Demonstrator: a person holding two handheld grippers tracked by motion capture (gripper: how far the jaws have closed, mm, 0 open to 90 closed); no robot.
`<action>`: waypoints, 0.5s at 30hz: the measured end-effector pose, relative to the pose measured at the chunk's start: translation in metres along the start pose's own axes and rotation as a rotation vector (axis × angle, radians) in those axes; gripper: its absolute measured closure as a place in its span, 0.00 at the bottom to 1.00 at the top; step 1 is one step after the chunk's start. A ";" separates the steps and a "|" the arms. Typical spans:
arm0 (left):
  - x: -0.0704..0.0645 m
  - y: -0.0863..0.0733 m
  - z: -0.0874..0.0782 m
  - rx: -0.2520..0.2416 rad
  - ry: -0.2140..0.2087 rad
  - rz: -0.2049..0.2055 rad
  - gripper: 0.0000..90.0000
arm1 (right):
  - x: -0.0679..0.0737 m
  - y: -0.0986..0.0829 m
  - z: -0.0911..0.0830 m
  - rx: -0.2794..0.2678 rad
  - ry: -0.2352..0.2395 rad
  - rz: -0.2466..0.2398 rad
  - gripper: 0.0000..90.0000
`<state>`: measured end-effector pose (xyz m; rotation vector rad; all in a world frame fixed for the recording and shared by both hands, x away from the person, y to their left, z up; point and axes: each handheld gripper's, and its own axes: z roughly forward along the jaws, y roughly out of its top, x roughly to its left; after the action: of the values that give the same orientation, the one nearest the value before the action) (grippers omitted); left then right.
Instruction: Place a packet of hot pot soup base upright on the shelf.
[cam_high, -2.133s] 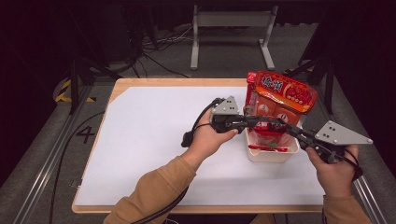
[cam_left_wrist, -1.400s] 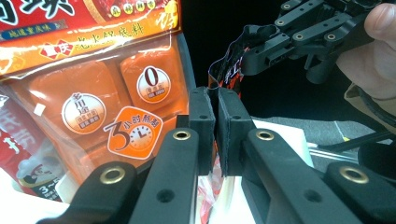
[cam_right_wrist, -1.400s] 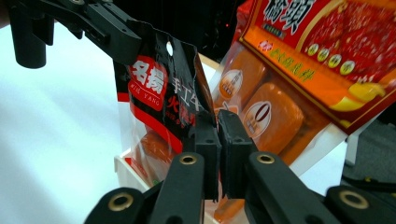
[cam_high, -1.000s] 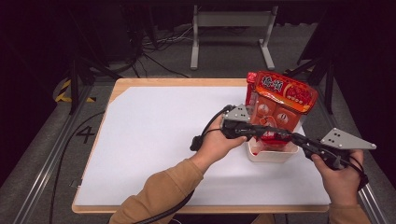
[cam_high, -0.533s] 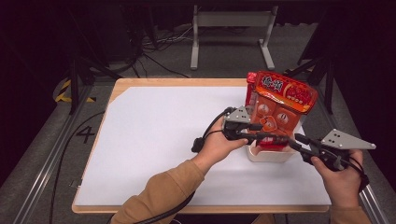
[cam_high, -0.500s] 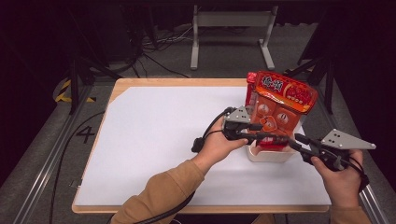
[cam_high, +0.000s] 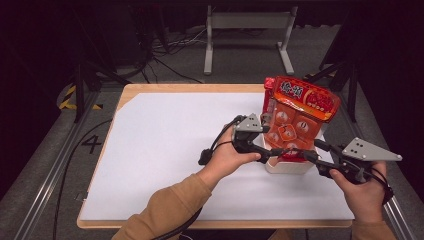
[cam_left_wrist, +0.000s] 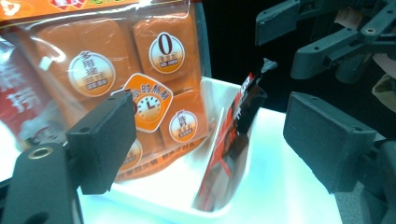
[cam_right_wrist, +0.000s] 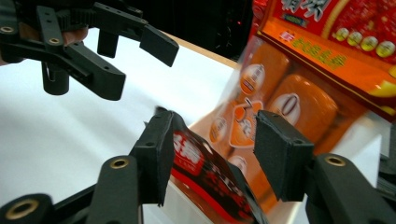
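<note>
Red-and-black, the small sachet (cam_right_wrist: 210, 172) stood tilted in the white tub (cam_high: 290, 165), long axis toward 1 o'clock, between your right gripper's (cam_right_wrist: 210, 154) parted jaws, while your left gripper (cam_left_wrist: 205, 140) waited spread at 9 o'clock.

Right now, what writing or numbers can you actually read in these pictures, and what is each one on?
"4": painted on the floor left of the table.
"0": white round sticker on the orange snack bag.
"多用途": another round sticker on that bag, smaller line under it blurred.
Large Chinese characters on the bag's red top: too blurred.
Dark red packet in the white tub: white characters, unreadable.
</note>
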<state>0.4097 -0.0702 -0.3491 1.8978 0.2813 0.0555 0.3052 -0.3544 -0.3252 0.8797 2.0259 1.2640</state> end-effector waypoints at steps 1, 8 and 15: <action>-0.001 -0.002 -0.009 0.000 0.016 0.005 0.20 | 0.002 0.003 0.002 -0.013 0.010 0.000 0.51; -0.003 -0.015 -0.053 -0.009 0.084 -0.008 0.19 | 0.015 0.013 0.020 -0.048 0.058 0.006 0.43; -0.003 -0.036 -0.106 0.010 0.172 -0.029 0.19 | 0.031 0.023 0.038 -0.079 0.100 0.011 0.36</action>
<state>0.3822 0.0380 -0.3461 1.9014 0.4262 0.1982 0.3204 -0.3021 -0.3228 0.8066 2.0350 1.4091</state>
